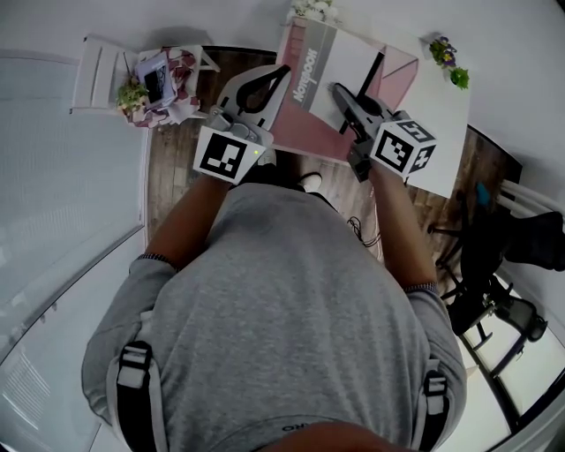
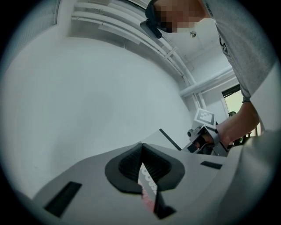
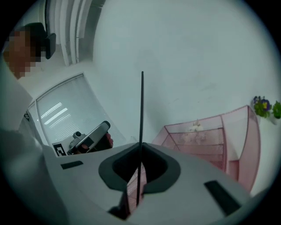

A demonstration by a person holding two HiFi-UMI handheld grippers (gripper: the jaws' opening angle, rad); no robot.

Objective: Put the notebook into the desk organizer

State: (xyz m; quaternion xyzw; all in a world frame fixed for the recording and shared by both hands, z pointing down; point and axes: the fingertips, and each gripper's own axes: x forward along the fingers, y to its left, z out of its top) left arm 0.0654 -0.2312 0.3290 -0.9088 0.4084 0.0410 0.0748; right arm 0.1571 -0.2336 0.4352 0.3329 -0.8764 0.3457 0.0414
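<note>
In the head view both grippers hold up a grey and white notebook (image 1: 334,60) with a black elastic band, just over the pink mesh desk organizer (image 1: 400,74) on the white table (image 1: 440,119). My left gripper (image 1: 279,78) is shut on the notebook's left edge, and its printed edge (image 2: 147,183) shows between the jaws. My right gripper (image 1: 341,92) is shut on the right side. There the notebook (image 3: 142,105) shows edge-on as a thin dark line rising from the jaws. The organizer (image 3: 219,136) stands to the right of it, with its compartments open.
A small pot of purple flowers (image 1: 448,60) stands at the table's far right, and white flowers (image 1: 313,9) stand behind the organizer. A white chair (image 1: 101,71) with a bundle of things is at the left. A black chair (image 1: 516,252) is at the right.
</note>
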